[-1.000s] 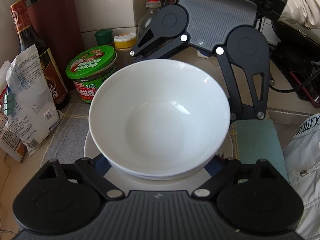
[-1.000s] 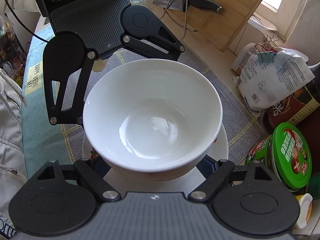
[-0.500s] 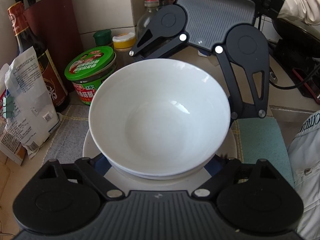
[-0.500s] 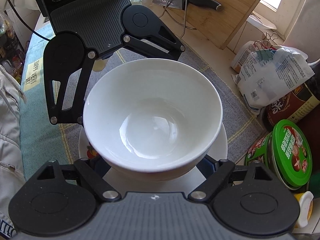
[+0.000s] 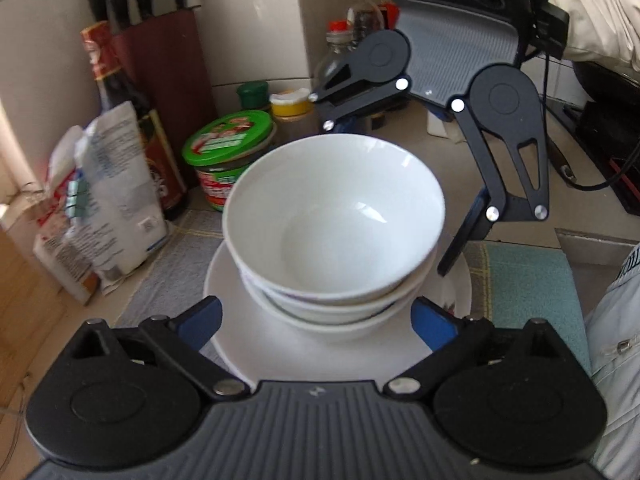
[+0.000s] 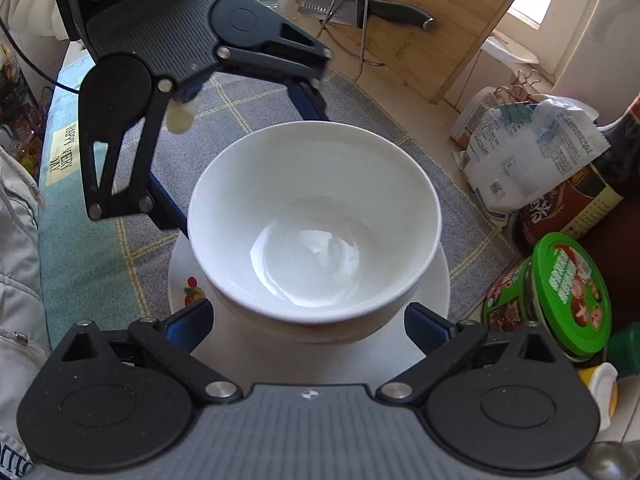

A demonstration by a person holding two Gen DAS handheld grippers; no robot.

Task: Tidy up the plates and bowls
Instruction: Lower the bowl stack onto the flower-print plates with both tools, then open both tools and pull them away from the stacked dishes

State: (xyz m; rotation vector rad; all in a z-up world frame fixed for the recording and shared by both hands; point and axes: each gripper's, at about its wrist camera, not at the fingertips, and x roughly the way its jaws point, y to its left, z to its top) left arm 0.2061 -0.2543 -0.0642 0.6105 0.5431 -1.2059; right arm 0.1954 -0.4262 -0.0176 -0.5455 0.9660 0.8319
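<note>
Bowls (image 5: 334,220) stacked upright, mouths up, on plate (image 5: 256,344)

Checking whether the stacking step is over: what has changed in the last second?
Both hand-held grippers, left and right, have let go of the bowls and pulled back, jaws open and clear of them. The bowls still sit stacked on the plate.

A green-lidded jar (image 5: 228,148) stands beside a soy sauce bottle (image 5: 132,120), a clipped bag (image 5: 112,208) and a knife block (image 5: 160,60).
</note>
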